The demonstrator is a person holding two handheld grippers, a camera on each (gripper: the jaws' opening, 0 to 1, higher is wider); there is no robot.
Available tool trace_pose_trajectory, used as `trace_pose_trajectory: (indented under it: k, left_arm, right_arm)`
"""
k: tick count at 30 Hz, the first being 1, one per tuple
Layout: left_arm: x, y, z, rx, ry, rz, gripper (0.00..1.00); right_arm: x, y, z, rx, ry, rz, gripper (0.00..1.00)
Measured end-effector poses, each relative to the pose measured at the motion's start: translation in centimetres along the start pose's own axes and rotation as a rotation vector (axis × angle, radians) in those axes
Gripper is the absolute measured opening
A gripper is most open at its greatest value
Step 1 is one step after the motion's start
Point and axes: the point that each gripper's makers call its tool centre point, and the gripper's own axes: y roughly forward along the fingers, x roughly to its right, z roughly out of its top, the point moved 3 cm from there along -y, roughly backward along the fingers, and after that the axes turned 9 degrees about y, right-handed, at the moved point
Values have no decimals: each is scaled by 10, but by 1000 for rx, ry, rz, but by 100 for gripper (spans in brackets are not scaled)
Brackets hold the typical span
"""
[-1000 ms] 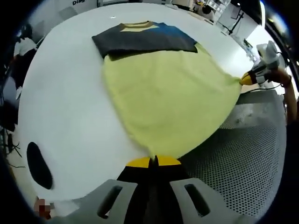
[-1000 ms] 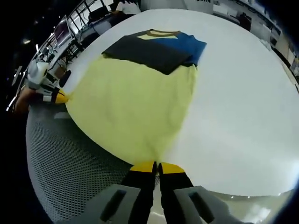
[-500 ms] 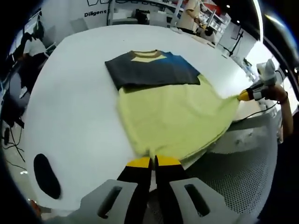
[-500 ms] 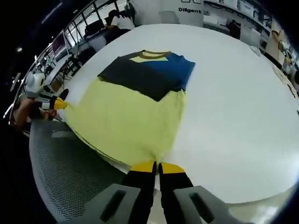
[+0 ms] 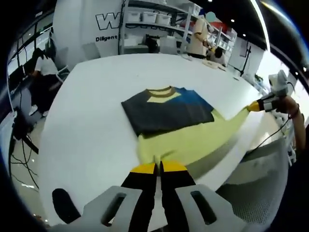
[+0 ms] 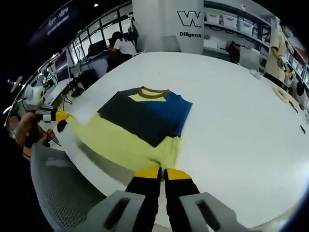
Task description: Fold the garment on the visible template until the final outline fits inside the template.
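Observation:
A shirt lies on the white table (image 5: 87,121): its dark grey and blue upper part (image 5: 166,108) with a tan collar rests flat, and its pale yellow lower part (image 5: 193,140) is lifted off the near edge. My left gripper (image 5: 159,167) is shut on one bottom corner of the yellow hem. My right gripper (image 6: 161,173) is shut on the other corner. In the right gripper view the yellow cloth (image 6: 120,142) stretches left to the left gripper (image 6: 57,115). The right gripper (image 5: 256,105) appears at the right of the left gripper view.
A perforated grey chair (image 6: 63,193) stands below the table edge; it also appears as the chair (image 5: 260,193) in the left gripper view. Shelves (image 5: 159,19) and people (image 6: 120,46) are behind the table. A dark oval mark (image 5: 63,205) lies on the table near the left gripper.
Both grippers have risen and pulled back, lifting the yellow hem off the table; less yellow cloth shows spread, and the table and room look farther away.

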Motion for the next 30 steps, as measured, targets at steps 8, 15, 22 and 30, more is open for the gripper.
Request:
trace_pose_trajectory:
  k: [8,15,22,30]
  left_arm:
    - [-17,3,31,67,-27,34,2]
    - [-29,11,49,91,-37,55,2]
    - [-45,25,77,109,-43,84,2]
    - [-58,41,102,110,-35,104,2]
  right_arm:
    - [4,5,30,41,-40,-16,0]
    - [5,8,56,77,-58,-18,0]
    - [9,16,90,145,-54,-26,0]
    - [17,30,113,173,-34,-39,0]
